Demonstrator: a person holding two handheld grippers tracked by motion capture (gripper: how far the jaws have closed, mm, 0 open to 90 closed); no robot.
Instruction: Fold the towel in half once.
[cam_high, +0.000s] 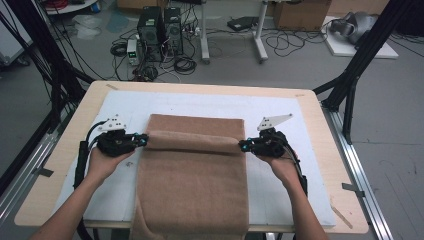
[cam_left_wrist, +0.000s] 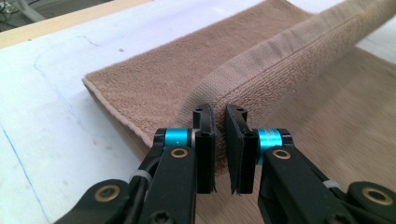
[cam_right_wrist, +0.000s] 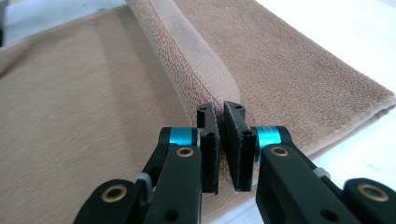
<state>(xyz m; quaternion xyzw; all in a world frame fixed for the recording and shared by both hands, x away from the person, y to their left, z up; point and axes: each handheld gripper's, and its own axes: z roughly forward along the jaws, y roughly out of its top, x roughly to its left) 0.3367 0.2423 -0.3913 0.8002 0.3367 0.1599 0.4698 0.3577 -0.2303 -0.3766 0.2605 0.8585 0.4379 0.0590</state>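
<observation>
Brown terry-cloth towel (cam_high: 192, 175) lay lengthwise on white foam mat (cam_high: 310, 165) atop light wooden table (cam_high: 65, 145), near end draped over table's front edge. Far part of towel doubled back, w/ woven hem band (cam_high: 195, 142) raised as a ridge across towel's width.

Left gripper (cam_high: 143, 139), black w/ blue collars, sat at towel's left edge, jaws pressed onto hem corner; in left gripper view (cam_left_wrist: 219, 144) cloth seen squeezed btwn pads, band (cam_left_wrist: 280, 60) lifted off lower layer and running away toward upper right. Grey three-cornered plate (cam_high: 113, 123) on top of it.

Right gripper (cam_high: 242, 145) sat at towel's right edge, opposite left one, same ridge btwn them. Right gripper view (cam_right_wrist: 220, 144): jaws nearly together, pinching hem corner, band (cam_right_wrist: 187, 51) arching up to upper left, lower towel layer (cam_right_wrist: 303, 79) flat beneath.

Left hand (cam_high: 102, 162) and right hand (cam_high: 282, 167) behind grippers, forearms coming from towel's near side. Beyond table, past towel's far end: black computer towers (cam_high: 160, 32) and tangled cables (cam_high: 185, 64) on grey floor.
</observation>
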